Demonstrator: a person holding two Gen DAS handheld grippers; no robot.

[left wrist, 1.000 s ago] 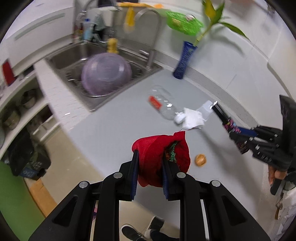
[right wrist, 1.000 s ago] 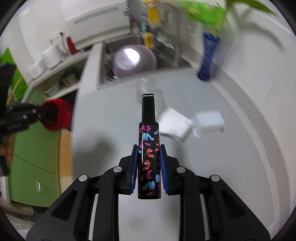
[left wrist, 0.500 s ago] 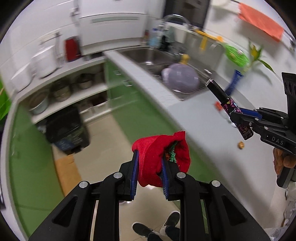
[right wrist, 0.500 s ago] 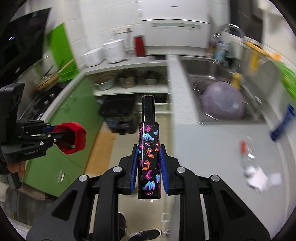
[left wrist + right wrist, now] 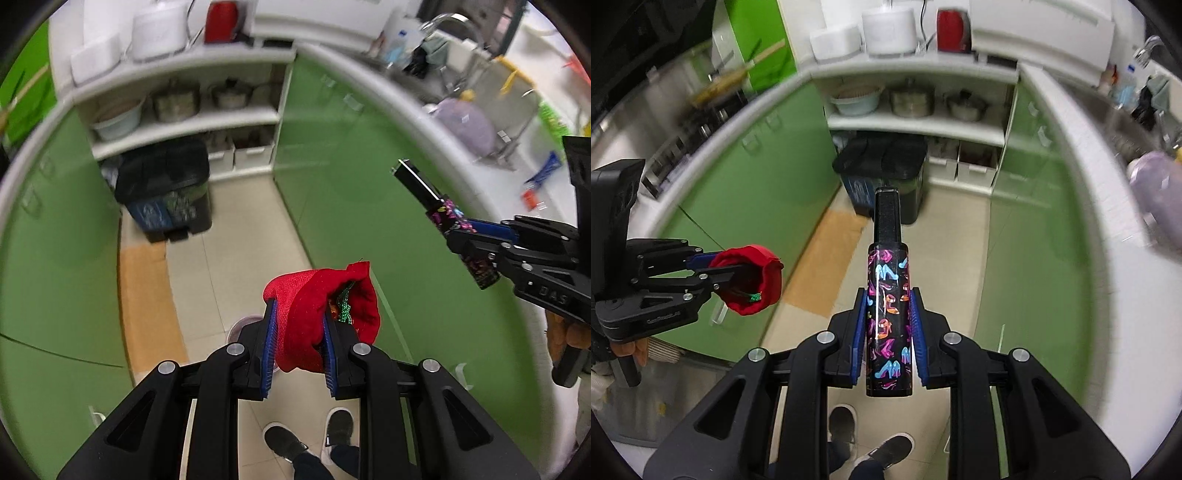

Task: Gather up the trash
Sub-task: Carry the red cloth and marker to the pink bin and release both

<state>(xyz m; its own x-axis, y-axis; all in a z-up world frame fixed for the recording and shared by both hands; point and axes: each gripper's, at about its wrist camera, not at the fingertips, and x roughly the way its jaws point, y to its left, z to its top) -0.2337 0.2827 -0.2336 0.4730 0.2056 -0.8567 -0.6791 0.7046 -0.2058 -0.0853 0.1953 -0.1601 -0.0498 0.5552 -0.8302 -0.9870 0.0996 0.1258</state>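
My left gripper (image 5: 298, 321) is shut on a crumpled red cloth pouch (image 5: 314, 314) with a green scrap showing inside; it also shows at the left of the right wrist view (image 5: 750, 275). My right gripper (image 5: 888, 310) is shut on a black bottle with a colourful shoe print (image 5: 888, 314), held upright along the fingers; it shows at the right of the left wrist view (image 5: 443, 218). Both are held in the air over the kitchen floor. A black bin (image 5: 166, 188) with its lid shut stands on the floor ahead, also in the right wrist view (image 5: 886, 170).
Green cabinets (image 5: 369, 177) line both sides of a narrow tiled floor (image 5: 236, 236). Open shelves with pots (image 5: 916, 107) stand behind the bin. The counter with the sink and a purple bowl (image 5: 469, 122) is on the right. My shoes (image 5: 310, 439) are below.
Both grippers have swung away from the counter and now face down the kitchen aisle toward the black bin. The red pouch and the bottle stay gripped.
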